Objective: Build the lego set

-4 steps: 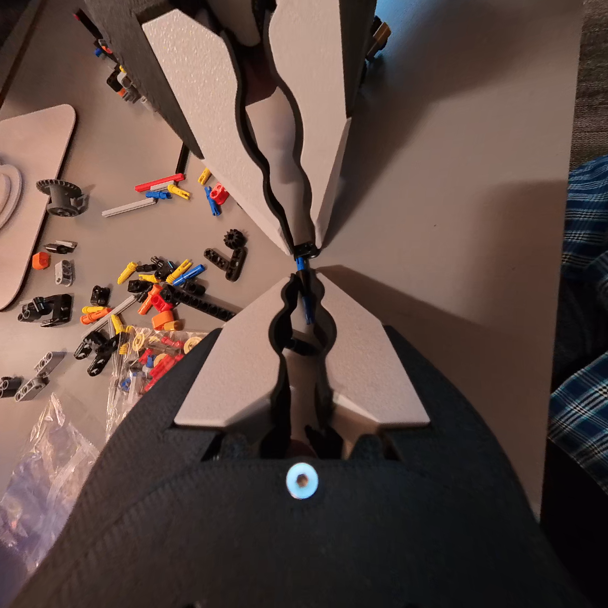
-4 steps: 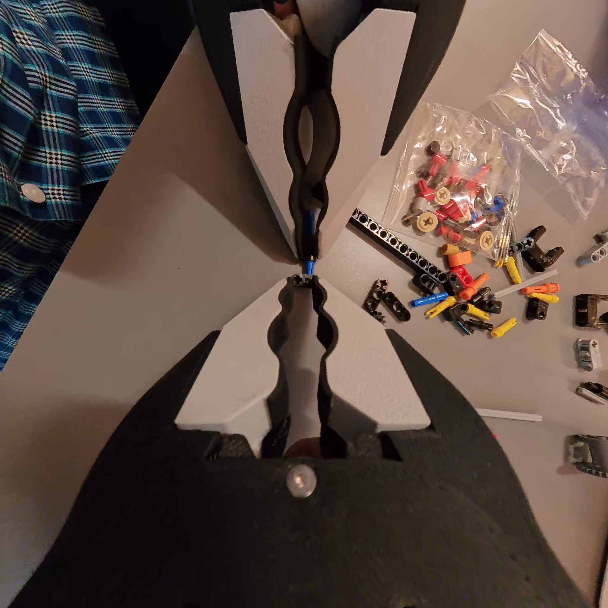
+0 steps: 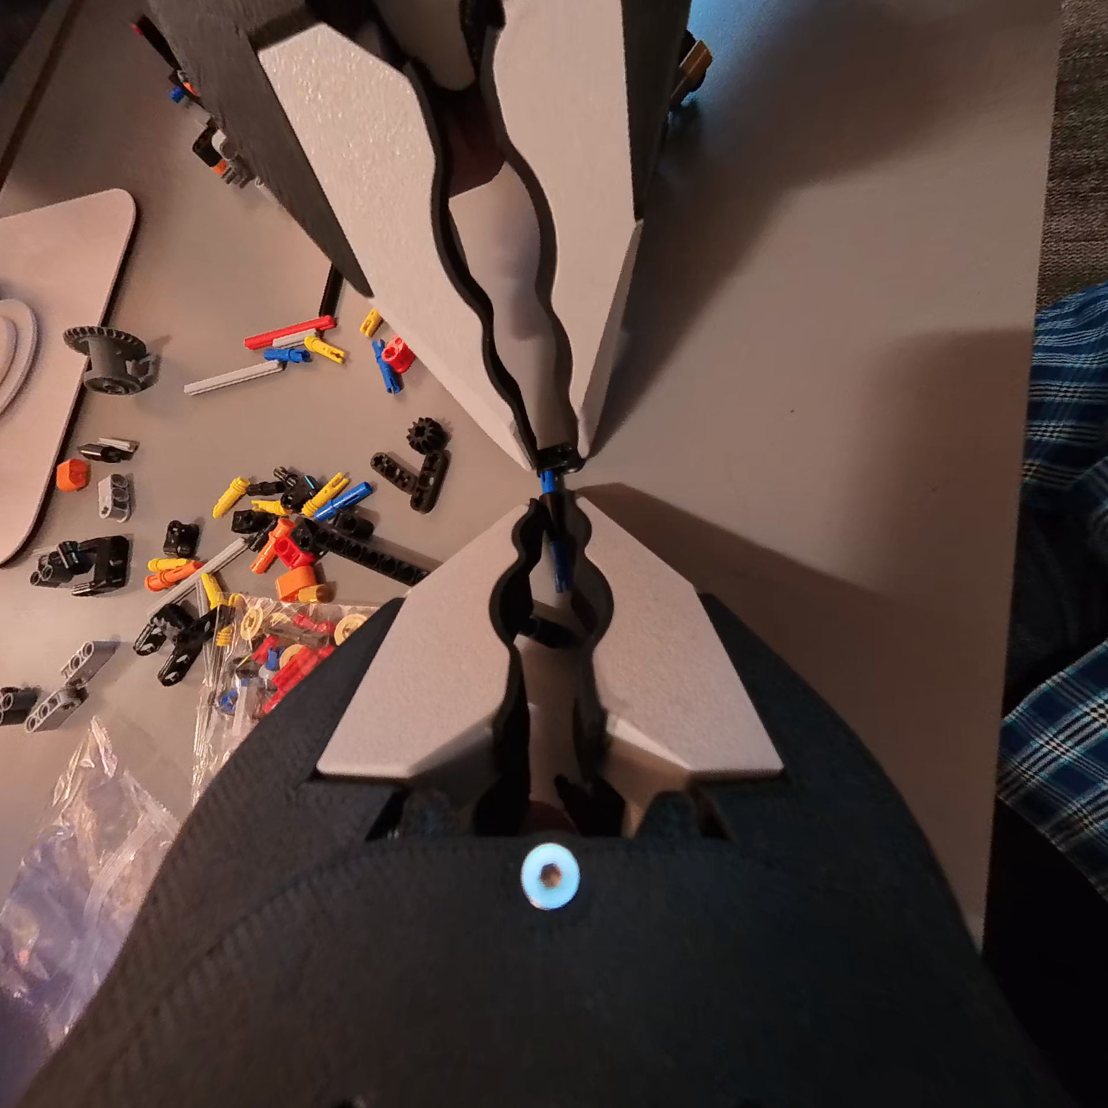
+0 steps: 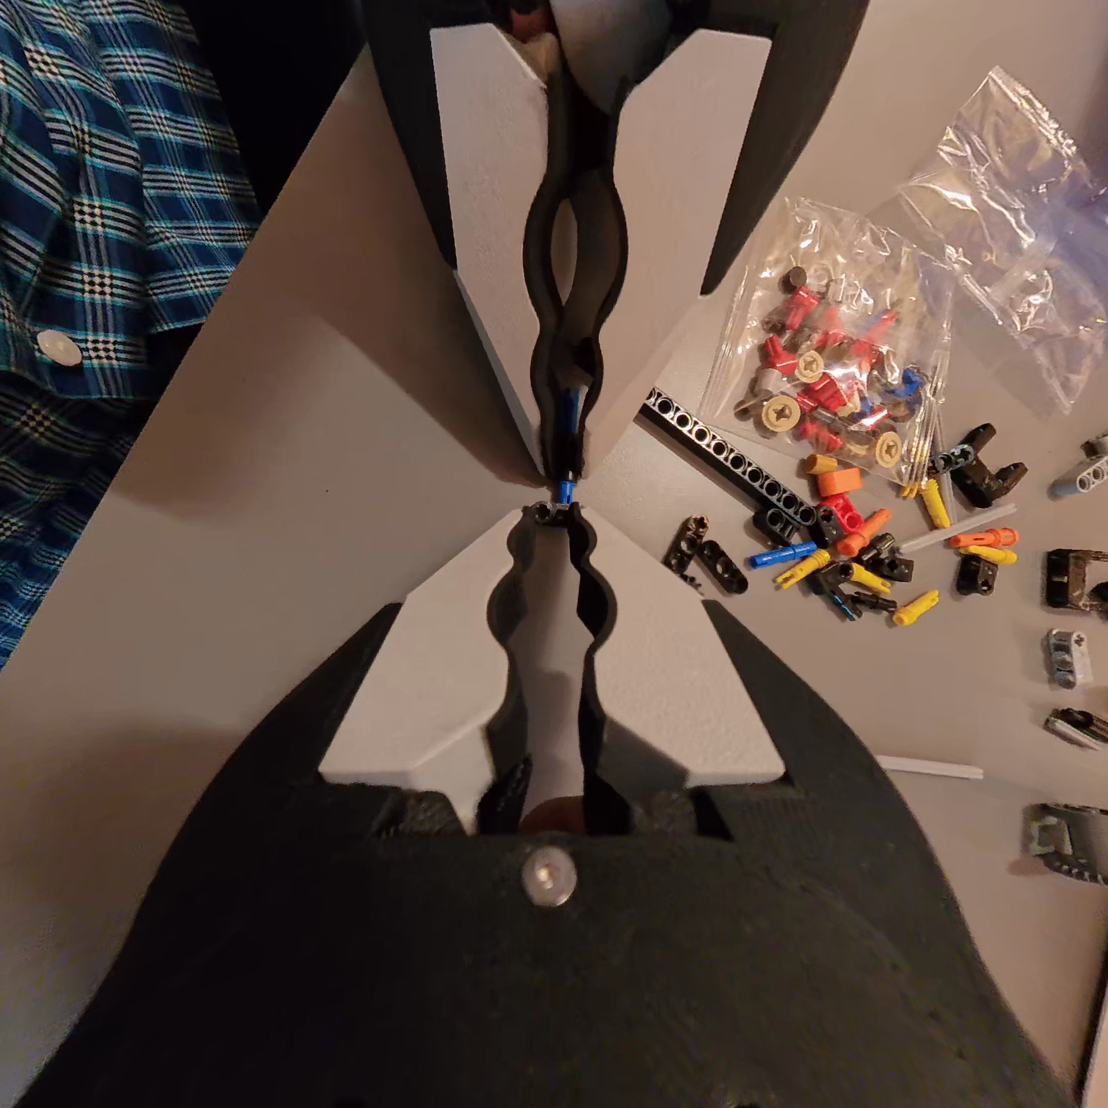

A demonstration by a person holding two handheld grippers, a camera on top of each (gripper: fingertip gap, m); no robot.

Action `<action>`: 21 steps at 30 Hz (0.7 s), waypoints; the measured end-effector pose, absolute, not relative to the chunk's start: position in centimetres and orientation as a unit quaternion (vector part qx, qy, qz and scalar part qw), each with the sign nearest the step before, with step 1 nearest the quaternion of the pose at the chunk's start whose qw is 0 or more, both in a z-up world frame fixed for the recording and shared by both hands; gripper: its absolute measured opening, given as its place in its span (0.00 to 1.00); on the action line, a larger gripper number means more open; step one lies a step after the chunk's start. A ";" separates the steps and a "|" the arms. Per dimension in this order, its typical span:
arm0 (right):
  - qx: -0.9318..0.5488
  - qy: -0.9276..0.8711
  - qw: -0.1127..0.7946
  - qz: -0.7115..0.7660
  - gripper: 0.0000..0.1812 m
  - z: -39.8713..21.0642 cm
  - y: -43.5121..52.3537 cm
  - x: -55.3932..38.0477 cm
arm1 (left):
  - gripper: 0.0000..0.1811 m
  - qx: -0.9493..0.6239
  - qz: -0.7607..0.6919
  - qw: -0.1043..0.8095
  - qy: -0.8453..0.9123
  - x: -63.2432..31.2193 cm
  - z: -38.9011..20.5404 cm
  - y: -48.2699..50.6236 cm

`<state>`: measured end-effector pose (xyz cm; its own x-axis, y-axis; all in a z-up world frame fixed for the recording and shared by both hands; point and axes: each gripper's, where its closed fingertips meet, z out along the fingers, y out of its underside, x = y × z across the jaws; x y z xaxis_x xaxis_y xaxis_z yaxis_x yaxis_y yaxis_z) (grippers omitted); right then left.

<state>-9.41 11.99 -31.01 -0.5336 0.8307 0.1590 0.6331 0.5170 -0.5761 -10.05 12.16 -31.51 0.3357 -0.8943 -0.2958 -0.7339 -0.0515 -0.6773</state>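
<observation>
Blue pin (image 3: 555,542) remains touching black connector (image 4: 550,514).

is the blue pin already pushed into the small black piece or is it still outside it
In, at least partly: the blue pin, gripped by the left gripper, ends right at the black piece. How deep, cannot tell.

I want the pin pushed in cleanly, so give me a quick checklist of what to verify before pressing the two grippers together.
1. Left gripper shut on the blue pin: ok.
2. Right gripper shut on the small black connector: ok.
3. Pin tip meets a connector hole: ok in both views.
4. Pin in line with the hole: cannot tell; the pin sits slightly slanted in the left gripper.
5. How deep the pin is seated: cannot tell.
6. Loose pieces lie apart from the joint: ok.
</observation>
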 end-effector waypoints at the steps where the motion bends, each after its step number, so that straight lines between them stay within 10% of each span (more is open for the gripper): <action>1: -0.435 -0.842 0.213 0.235 0.04 -31.0 12.0 -9.4 | 0.02 -0.718 -0.103 0.391 0.567 -10.1 -31.5 12.2; 21: -0.437 -0.841 0.229 0.223 0.05 -31.1 11.6 -10.0 | 0.03 -0.718 -0.097 0.397 0.564 -10.0 -31.5 12.2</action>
